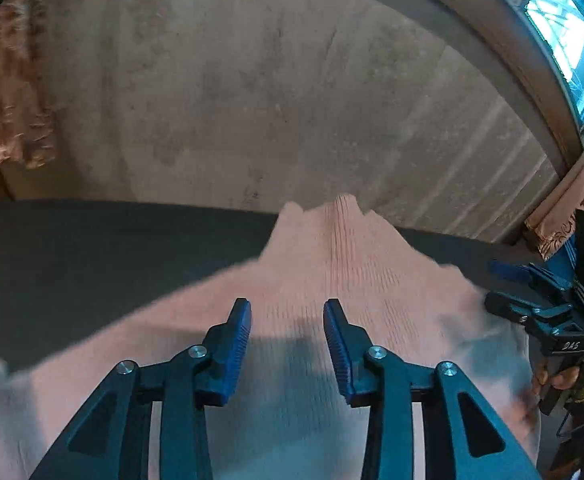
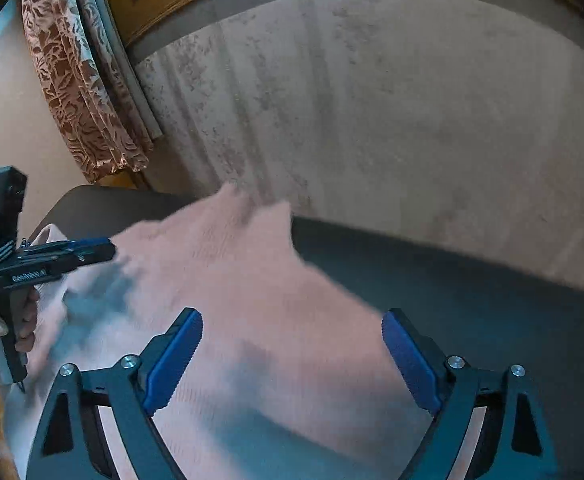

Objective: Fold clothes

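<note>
A pink ribbed garment [image 1: 332, 272] lies spread on a dark table [image 1: 71, 264], bunched into a peak at the far edge. My left gripper [image 1: 287, 308] hovers over it, open and empty. In the right wrist view the same garment [image 2: 231, 280] covers the left part of the table [image 2: 472, 304]. My right gripper [image 2: 292, 320] is wide open above it, empty. The right gripper also shows at the right edge of the left wrist view [image 1: 532, 296]. The left gripper shows at the left edge of the right wrist view [image 2: 91, 250].
A stained pale wall [image 1: 251, 100] stands close behind the table's far edge. Patterned brown curtains [image 2: 83, 92] hang at the left, with a window [image 1: 560, 28] at the upper right. The table's right part [image 2: 492, 320] is bare dark surface.
</note>
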